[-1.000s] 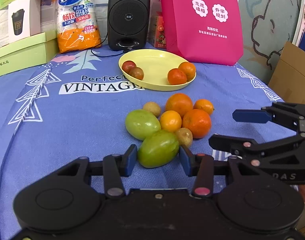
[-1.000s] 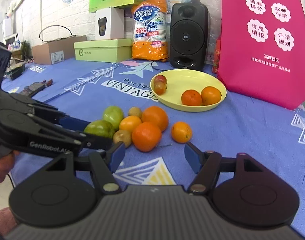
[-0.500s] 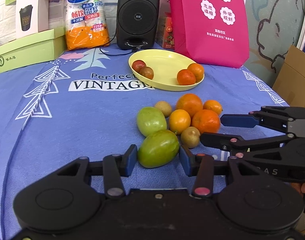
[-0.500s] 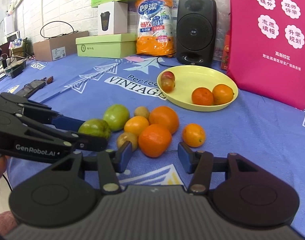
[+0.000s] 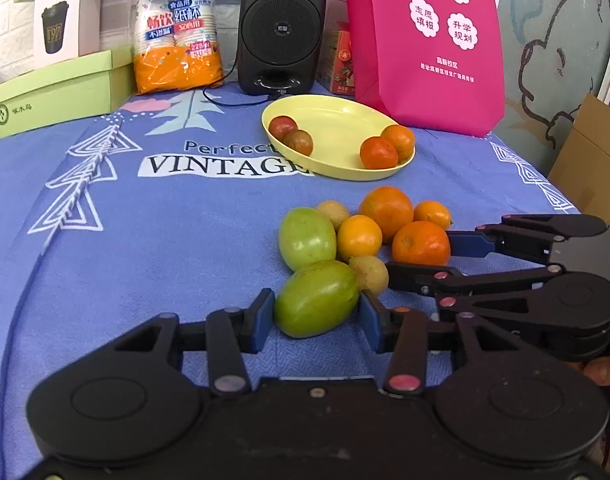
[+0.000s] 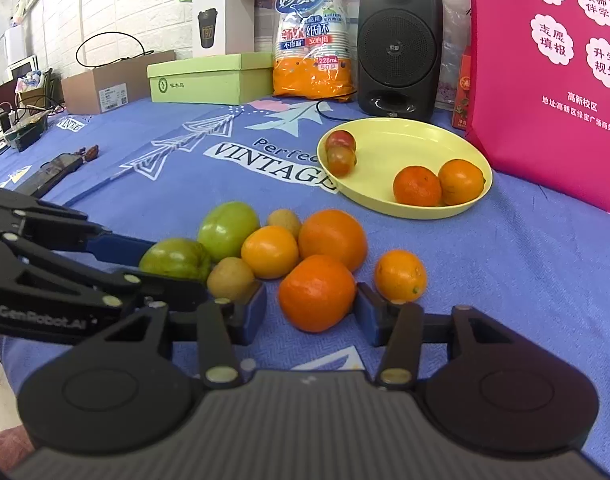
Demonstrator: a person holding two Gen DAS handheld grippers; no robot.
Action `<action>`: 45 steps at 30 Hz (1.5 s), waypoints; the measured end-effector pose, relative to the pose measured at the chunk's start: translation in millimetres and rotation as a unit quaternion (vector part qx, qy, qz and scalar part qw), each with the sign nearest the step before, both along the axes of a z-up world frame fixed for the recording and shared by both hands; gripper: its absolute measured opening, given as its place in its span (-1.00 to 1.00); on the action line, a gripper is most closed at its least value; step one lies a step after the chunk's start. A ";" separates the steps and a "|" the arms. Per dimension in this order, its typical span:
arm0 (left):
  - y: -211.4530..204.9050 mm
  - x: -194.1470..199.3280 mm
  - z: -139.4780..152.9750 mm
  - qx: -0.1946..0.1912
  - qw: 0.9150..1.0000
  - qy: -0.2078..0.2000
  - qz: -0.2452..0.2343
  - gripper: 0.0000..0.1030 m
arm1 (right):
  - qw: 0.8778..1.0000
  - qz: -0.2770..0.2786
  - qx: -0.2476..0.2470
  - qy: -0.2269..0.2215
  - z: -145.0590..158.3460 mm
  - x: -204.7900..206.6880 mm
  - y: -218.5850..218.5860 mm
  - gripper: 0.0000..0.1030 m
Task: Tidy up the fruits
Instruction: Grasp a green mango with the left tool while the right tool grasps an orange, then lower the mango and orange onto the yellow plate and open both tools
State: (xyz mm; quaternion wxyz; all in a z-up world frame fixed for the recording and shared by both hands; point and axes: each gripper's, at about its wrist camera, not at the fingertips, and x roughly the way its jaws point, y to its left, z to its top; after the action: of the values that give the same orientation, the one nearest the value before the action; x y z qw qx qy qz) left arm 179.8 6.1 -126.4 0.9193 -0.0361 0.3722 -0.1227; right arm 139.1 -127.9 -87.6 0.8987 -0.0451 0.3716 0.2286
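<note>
A pile of fruit lies on the blue cloth: two green fruits, several oranges and two small brown fruits. My left gripper [image 5: 316, 318] has its pads on both sides of the nearest green fruit [image 5: 316, 298], which rests on the cloth. My right gripper [image 6: 311, 312] straddles a large orange [image 6: 317, 293], pads close to its sides; it also shows in the left wrist view [image 5: 421, 242]. A yellow plate [image 5: 337, 118] behind the pile holds two oranges [image 5: 388, 147] and two reddish fruits [image 5: 290, 133].
A pink bag [image 5: 425, 40], a black speaker [image 5: 279, 26], a pack of paper cups [image 5: 173, 28] and a green box [image 5: 57, 92] stand along the back. A cardboard box [image 5: 589, 160] is beyond the right table edge. A phone [image 6: 51, 170] lies far left.
My right gripper has moved forward and narrowed around the large orange. My left gripper has stayed around the green fruit while turning slightly left.
</note>
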 end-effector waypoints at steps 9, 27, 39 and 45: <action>1.1 -2.1 0.9 -0.002 1.000 -0.003 0.001 -0.16 | 1.000 -0.003 0.011 0.001 4.2 -9.7 -10.4 -0.24; 11.0 -27.1 20.8 -0.001 1.000 -0.023 0.006 -0.16 | 1.000 -0.012 0.027 -0.006 18.8 -43.8 -28.2 -0.25; 10.9 -28.6 29.2 0.004 1.000 -0.030 0.000 -0.16 | 0.999 -0.025 0.027 -0.010 23.8 -50.8 -40.1 -0.25; 9.3 -22.4 33.0 0.009 0.999 -0.033 -0.004 -0.16 | 0.999 -0.035 0.031 -0.024 33.8 -47.0 -48.9 -0.25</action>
State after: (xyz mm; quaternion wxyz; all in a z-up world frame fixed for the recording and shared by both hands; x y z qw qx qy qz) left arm 157.4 15.4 -93.4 0.9308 -0.0223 0.3428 -0.1247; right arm 92.1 -176.8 -53.7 0.9156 -0.0098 0.3445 0.2071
